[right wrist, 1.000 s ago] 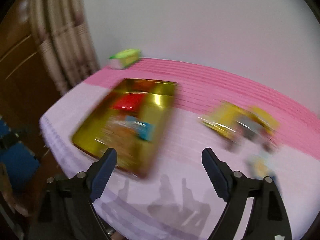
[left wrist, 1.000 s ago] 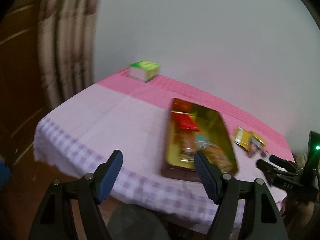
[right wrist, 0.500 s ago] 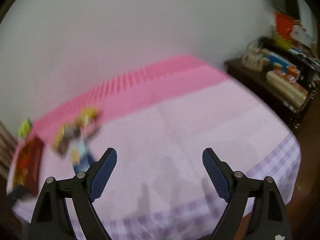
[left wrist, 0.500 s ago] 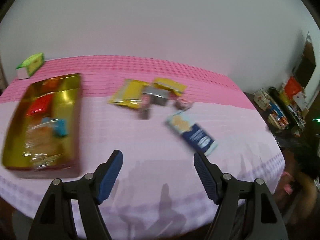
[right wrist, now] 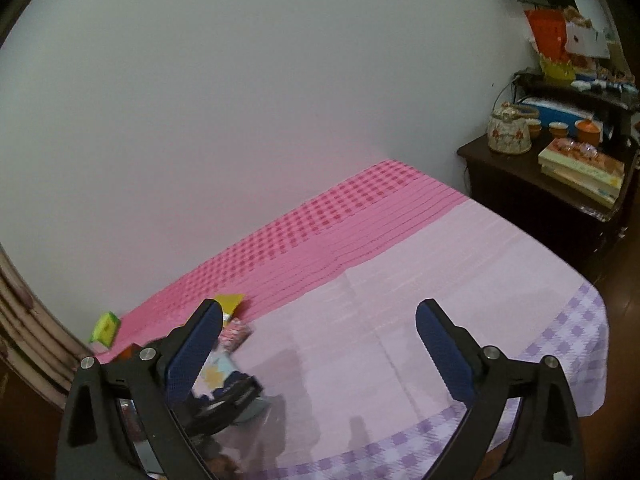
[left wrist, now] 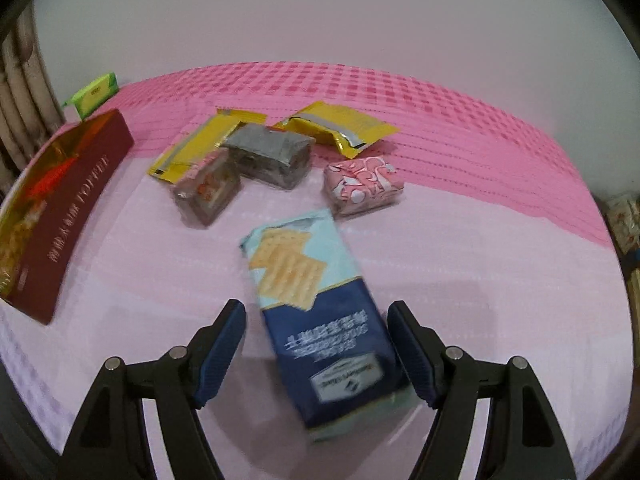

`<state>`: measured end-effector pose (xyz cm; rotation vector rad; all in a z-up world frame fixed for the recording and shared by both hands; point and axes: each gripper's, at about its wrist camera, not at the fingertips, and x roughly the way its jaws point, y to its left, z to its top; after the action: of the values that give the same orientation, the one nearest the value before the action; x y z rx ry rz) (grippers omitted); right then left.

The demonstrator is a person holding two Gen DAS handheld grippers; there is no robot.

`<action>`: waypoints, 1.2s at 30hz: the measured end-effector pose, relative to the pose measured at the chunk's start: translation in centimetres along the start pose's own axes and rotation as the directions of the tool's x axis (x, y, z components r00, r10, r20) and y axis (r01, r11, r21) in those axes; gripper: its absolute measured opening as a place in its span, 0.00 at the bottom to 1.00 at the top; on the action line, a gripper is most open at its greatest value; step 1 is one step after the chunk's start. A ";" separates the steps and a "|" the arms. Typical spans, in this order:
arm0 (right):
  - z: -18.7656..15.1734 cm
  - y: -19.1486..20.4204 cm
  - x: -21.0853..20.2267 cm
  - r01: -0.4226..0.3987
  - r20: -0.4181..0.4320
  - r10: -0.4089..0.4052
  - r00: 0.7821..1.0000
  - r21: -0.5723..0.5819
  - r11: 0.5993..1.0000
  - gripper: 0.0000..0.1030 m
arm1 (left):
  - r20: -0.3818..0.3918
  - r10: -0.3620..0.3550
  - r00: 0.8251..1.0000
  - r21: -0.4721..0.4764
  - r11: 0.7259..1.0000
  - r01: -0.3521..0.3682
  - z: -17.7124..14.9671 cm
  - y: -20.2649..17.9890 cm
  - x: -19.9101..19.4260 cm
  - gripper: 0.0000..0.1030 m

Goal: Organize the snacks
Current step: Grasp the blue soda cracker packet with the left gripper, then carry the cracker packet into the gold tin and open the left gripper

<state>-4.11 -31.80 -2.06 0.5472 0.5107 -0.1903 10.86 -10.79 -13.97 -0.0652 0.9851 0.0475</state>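
Observation:
A blue cracker pack (left wrist: 320, 312) lies on the pink tablecloth (left wrist: 460, 240) between the open fingers of my left gripper (left wrist: 316, 354). Beyond it lie a pink-and-white packet (left wrist: 362, 184), a grey packet (left wrist: 268, 154), a clear-wrapped snack (left wrist: 208, 192) and two yellow packets (left wrist: 340, 128). A red and gold toffee tin (left wrist: 52, 216) sits at the left. My right gripper (right wrist: 318, 354) is open and empty above the table's right half; the cracker pack (right wrist: 218, 374) and the left gripper's tip show past its left finger.
A green box (left wrist: 94, 94) sits at the table's far left corner by a curtain (left wrist: 20, 92). A dark side cabinet (right wrist: 552, 200) with books, cups and a pot stands right of the table. A white wall is behind.
The left gripper swung right from the tin and came down close over the cracker pack. The right gripper swung right, away from the snacks, to face the table's right half.

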 end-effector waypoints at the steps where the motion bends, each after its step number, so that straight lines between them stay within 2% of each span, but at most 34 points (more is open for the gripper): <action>1: 0.1 -0.1 0.0 -0.013 -0.004 0.013 1.000 0.007 1.000 0.94 | 0.008 0.015 1.000 0.019 1.000 -0.015 -0.1 -0.4 0.2 0.73; 5: 0.2 -0.3 0.1 -0.035 -0.011 0.036 0.999 0.017 0.999 0.94 | 0.030 -0.011 1.000 0.056 0.998 0.009 -0.2 -1.1 0.2 0.72; 6: 0.3 -0.4 0.0 -0.040 -0.012 0.040 0.999 0.019 0.999 0.94 | 0.028 -0.020 0.999 0.068 0.998 0.018 -0.2 -1.1 0.1 0.59; 8: 0.3 -0.3 -0.1 -0.046 -0.010 0.046 0.999 0.021 0.999 0.94 | 0.016 -0.070 0.997 0.114 0.991 0.068 -0.2 -1.1 -0.2 0.53; 10: 0.4 -0.4 -0.2 -0.047 -0.006 0.047 0.999 0.023 0.999 0.94 | 0.006 -0.113 0.994 0.136 0.984 0.111 -0.4 -0.7 -0.5 0.52; 14: 0.3 -0.3 -0.3 -0.045 -0.002 0.045 0.999 0.019 0.999 0.94 | 0.035 -0.182 0.983 0.198 0.965 0.172 -0.9 1.0 -3.1 0.52; 17: 0.2 -0.1 -0.3 -0.039 -0.001 0.039 0.999 0.013 0.999 0.94 | 0.066 -0.219 0.973 0.254 0.947 0.196 -0.8 2.2 -5.9 0.52; 23: -0.7 0.8 0.2 -0.029 -0.032 0.028 0.999 -0.025 0.999 0.94 | 0.144 -0.264 0.954 0.286 0.934 0.216 0.4 6.2 -12.0 0.52; 28: -1.2 1.8 0.2 -0.022 -0.037 0.020 0.999 -0.063 0.998 0.94 | 0.206 -0.253 0.945 0.272 0.943 0.194 1.7 11.1 -15.5 0.52; 36: -1.9 2.9 0.5 -0.019 -0.054 0.013 0.998 -0.106 0.994 0.94 | 0.314 -0.149 0.938 0.165 0.981 0.101 3.9 21.4 -20.7 0.52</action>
<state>-3.63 -28.34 -2.41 0.4529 0.5651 -0.1326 1.19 10.64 4.76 0.0153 0.6487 -0.1285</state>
